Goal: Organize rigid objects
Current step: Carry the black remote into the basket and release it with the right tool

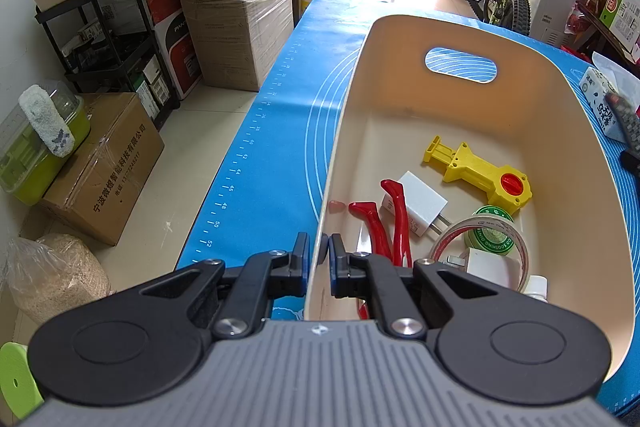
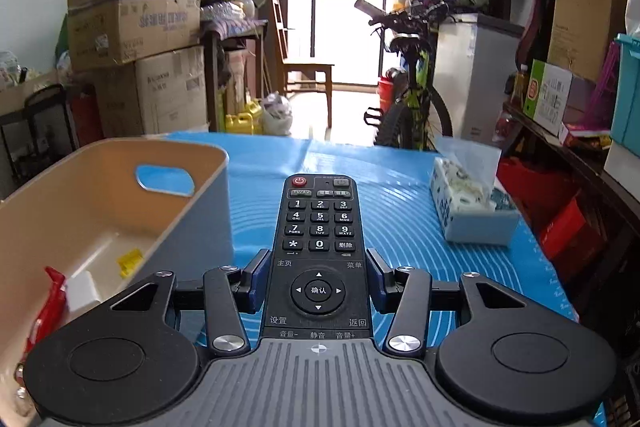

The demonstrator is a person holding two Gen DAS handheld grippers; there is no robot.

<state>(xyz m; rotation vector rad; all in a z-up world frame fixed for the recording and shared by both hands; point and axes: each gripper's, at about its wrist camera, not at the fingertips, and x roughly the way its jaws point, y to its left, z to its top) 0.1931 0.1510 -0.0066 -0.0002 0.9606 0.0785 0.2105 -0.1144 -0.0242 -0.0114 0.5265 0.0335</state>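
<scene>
A cream plastic bin (image 1: 360,99) stands on the blue mat. My left gripper (image 1: 319,255) is shut on the bin's near left rim, one finger outside and one inside the wall. Inside the bin lie a yellow toy tool (image 1: 478,171), red-handled pliers (image 1: 394,219), a white charger (image 1: 420,205), a tape roll (image 1: 486,247) and a small green tin (image 1: 494,223). My right gripper (image 2: 318,277) is shut on a black remote control (image 2: 320,227), held above the mat to the right of the bin (image 2: 120,195). The remote's tip also shows at the right edge of the left wrist view, remote (image 1: 626,125).
A tissue box (image 2: 468,203) sits on the blue mat (image 2: 400,187) at the right; the same tissue box (image 1: 602,99) shows by the bin. Cardboard boxes (image 1: 236,7), a black cart (image 1: 108,39), a bicycle (image 2: 412,87) and shelves surround the table.
</scene>
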